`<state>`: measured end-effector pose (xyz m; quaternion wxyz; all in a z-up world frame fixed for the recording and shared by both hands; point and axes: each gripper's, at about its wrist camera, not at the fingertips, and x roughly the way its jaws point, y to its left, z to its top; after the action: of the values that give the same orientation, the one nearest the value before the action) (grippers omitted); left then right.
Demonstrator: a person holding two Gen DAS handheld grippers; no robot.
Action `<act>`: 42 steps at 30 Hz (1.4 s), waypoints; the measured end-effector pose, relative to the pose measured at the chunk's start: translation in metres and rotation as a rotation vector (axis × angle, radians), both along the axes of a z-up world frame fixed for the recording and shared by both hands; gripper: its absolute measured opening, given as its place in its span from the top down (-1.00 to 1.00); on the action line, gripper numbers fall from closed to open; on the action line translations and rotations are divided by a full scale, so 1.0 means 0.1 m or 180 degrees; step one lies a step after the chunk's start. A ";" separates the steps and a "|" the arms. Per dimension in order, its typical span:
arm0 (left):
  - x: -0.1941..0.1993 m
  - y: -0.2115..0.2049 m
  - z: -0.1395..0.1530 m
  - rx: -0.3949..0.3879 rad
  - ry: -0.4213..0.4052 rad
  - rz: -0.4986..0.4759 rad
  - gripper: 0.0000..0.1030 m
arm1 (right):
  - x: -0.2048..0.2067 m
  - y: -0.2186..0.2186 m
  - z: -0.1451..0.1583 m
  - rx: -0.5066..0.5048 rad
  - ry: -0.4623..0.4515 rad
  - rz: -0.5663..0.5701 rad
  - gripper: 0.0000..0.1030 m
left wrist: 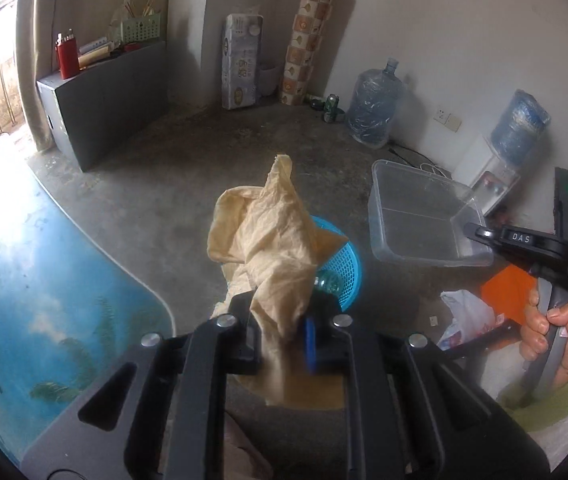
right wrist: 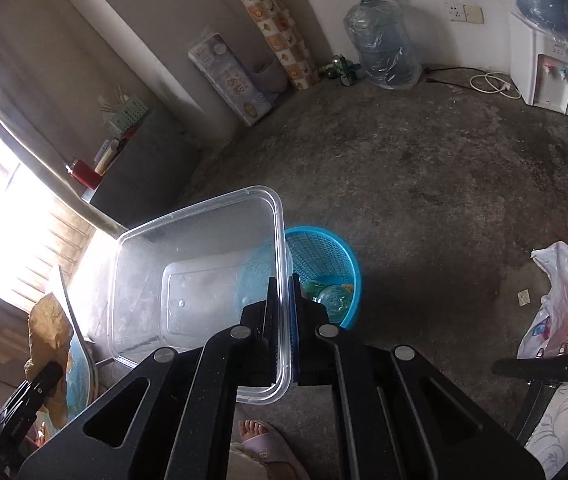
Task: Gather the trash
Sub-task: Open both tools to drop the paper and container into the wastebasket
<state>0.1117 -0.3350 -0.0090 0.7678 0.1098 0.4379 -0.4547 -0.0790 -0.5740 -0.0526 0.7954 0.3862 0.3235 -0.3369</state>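
Left gripper (left wrist: 284,320) clamps crumpled paper (left wrist: 267,240); right gripper (right wrist: 281,308) clamps clear container (right wrist: 199,264).

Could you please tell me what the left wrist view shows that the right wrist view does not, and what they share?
Only the left wrist view shows the blue printed tabletop and the hand holding the right gripper.

Only the right wrist view shows a sandalled foot.

Both show the crumpled tan paper, the clear plastic container and the blue mesh plastic basket on the floor.
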 end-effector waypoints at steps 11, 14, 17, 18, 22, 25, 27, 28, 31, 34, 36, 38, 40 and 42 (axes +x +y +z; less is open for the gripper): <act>0.37 -1.10 -1.50 0.0358 0.0978 -0.0016 0.74 | 0.17 -0.55 -0.73 0.0001 0.0494 -0.0248 0.91; 0.50 -1.28 -1.90 0.0482 0.1153 0.0057 0.73 | 0.29 -0.65 -0.90 0.0023 0.0591 -0.0253 0.91; 0.67 -1.46 -2.29 0.0571 0.1313 0.0204 0.72 | 0.40 -0.74 -1.04 0.0036 0.0659 -0.0243 0.91; 0.71 -1.50 -2.41 0.0583 0.1368 0.0227 0.72 | 0.42 -0.74 -1.07 0.0040 0.0678 -0.0245 0.91; 0.82 -1.65 -2.79 0.0629 0.1479 0.0295 0.47 | 0.47 -0.82 -1.21 0.0049 0.0774 -0.0270 0.91; 0.84 -1.65 -2.92 0.0578 0.1482 0.0361 0.13 | 0.51 -0.86 -1.32 0.0082 0.0842 -0.0293 0.91; 0.84 -1.62 -2.95 0.0476 0.1595 0.0326 -0.08 | 0.54 -0.88 -1.40 0.0103 0.0877 -0.0307 0.91; 0.82 -1.66 -2.94 0.0449 0.1628 0.0292 -0.18 | 0.56 -0.88 -1.44 0.0113 0.0889 -0.0314 0.91; 0.82 -1.64 -2.84 0.0396 0.1539 0.0192 -0.33 | 0.64 -0.87 -1.53 0.0120 0.0925 -0.0316 0.91; 0.75 -1.59 -2.66 0.0487 0.1435 0.0119 -0.34 | 0.80 -0.85 -1.58 0.0020 0.1010 -0.0279 0.91; 0.67 -1.54 -2.53 0.0668 0.1319 0.0056 -0.34 | 0.92 -0.84 -1.61 -0.0043 0.1038 -0.0248 0.91; 0.57 -1.46 -2.36 0.0802 0.1205 -0.0077 -0.35 | 1.06 -0.81 -1.63 -0.0167 0.1099 -0.0212 0.91; 0.44 -1.38 -2.15 0.0929 0.1011 -0.0251 -0.38 | 1.21 -0.76 -1.65 -0.0276 0.1140 -0.0166 0.91; 0.31 -1.25 -1.94 0.0973 0.0814 -0.0401 -0.46 | 1.41 -0.68 -1.74 -0.0374 0.1293 -0.0012 0.90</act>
<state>0.1424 -0.4602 -0.2029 0.6503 0.1936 0.5880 -0.4403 0.0619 -0.6420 -0.2267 0.7344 0.2639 0.4563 -0.4276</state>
